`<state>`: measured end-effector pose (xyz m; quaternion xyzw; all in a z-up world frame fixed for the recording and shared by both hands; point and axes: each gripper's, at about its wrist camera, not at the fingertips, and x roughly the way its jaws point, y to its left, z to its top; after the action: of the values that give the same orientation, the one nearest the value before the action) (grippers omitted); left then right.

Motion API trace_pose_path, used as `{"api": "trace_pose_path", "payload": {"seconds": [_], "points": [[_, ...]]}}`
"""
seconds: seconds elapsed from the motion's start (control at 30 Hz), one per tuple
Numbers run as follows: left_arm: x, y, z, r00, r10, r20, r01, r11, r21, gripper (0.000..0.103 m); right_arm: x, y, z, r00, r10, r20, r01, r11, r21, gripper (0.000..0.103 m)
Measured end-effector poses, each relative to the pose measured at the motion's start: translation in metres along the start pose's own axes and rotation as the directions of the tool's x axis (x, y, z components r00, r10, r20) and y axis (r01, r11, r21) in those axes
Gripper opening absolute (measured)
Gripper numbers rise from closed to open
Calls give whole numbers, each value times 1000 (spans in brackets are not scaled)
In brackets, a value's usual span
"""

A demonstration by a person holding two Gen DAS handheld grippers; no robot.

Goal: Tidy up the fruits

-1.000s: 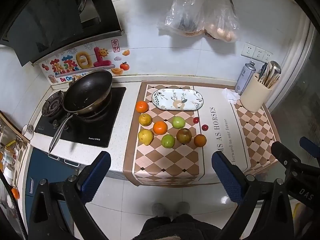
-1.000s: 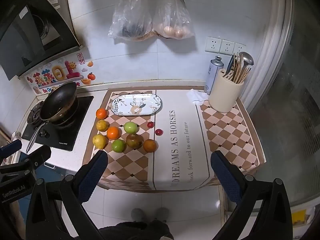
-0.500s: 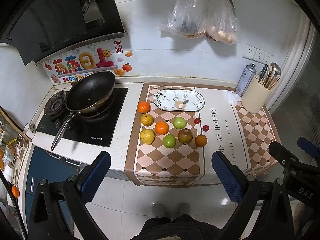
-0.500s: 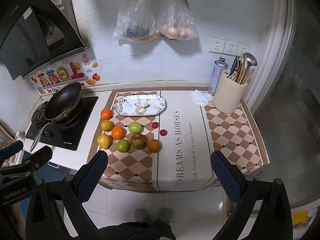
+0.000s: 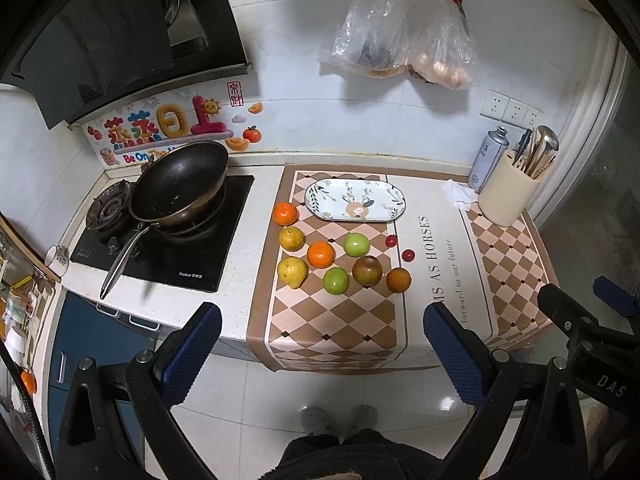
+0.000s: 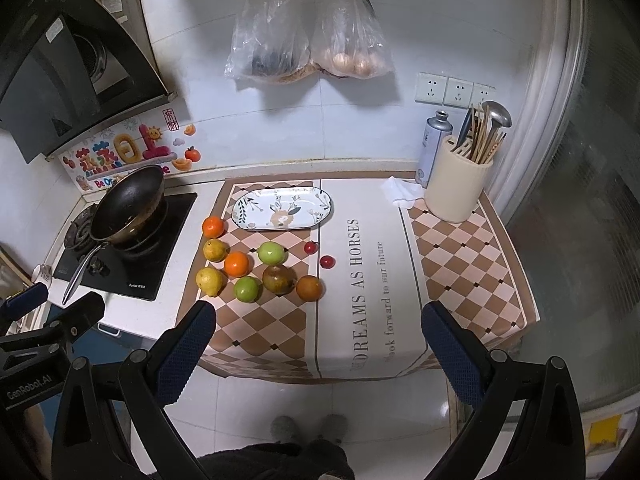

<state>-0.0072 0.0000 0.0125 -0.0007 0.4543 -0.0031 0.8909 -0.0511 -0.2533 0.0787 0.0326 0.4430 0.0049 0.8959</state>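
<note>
Several fruits lie on a checked mat (image 5: 336,328): an orange (image 5: 285,213), a yellow citrus (image 5: 291,239), a pear (image 5: 292,272), another orange (image 5: 320,254), two green apples (image 5: 356,244) (image 5: 335,280), a brown fruit (image 5: 367,270), a dark orange (image 5: 398,279) and two cherry tomatoes (image 5: 391,241) (image 5: 408,255). Behind them an oval patterned plate (image 5: 355,200) holds nothing. My left gripper (image 5: 320,350) and right gripper (image 6: 318,346) hang open in front of the counter, well short of the fruit. In the right wrist view the plate (image 6: 282,208) and fruit (image 6: 279,278) sit left of centre.
A black wok (image 5: 180,184) rests on the stove (image 5: 168,240) at the left. A cream utensil holder (image 5: 508,196), a spray can (image 5: 487,158) and a white cloth (image 5: 458,196) stand at the back right. Plastic bags (image 5: 400,44) hang on the wall. A person's feet (image 5: 340,420) are on the tiled floor.
Both cameras have shifted slightly; the counter and fruit appear a little higher and closer. Nothing on the counter has moved, and both grippers stay open.
</note>
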Motion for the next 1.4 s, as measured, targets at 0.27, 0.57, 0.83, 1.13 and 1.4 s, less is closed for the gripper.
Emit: {"api": "trace_pose_path", "payload": {"seconds": [0.27, 0.57, 0.83, 1.13, 1.4], "points": [[-5, -1, -3, 1000, -1, 4, 1, 1000, -3, 103, -1, -1, -2, 1000, 0, 2, 0, 1000, -1, 103], [-7, -2, -3, 1000, 4, 9, -4, 1000, -4, 103, -3, 0, -4, 1000, 11, -4, -11, 1000, 9, 103], [-7, -2, -1, 1000, 2, 10, -2, 1000, -7, 103, -7, 1, -7, 1000, 6, -3, -6, 1000, 12, 103], [-7, -1, -2, 1000, 4, 12, -3, 1000, -7, 103, -8, 1, -6, 1000, 4, -4, -4, 1000, 11, 103], [-8, -1, -1, 1000, 2, 12, -2, 1000, -6, 103, -8, 1, -5, 1000, 4, -3, -4, 1000, 12, 103]]}}
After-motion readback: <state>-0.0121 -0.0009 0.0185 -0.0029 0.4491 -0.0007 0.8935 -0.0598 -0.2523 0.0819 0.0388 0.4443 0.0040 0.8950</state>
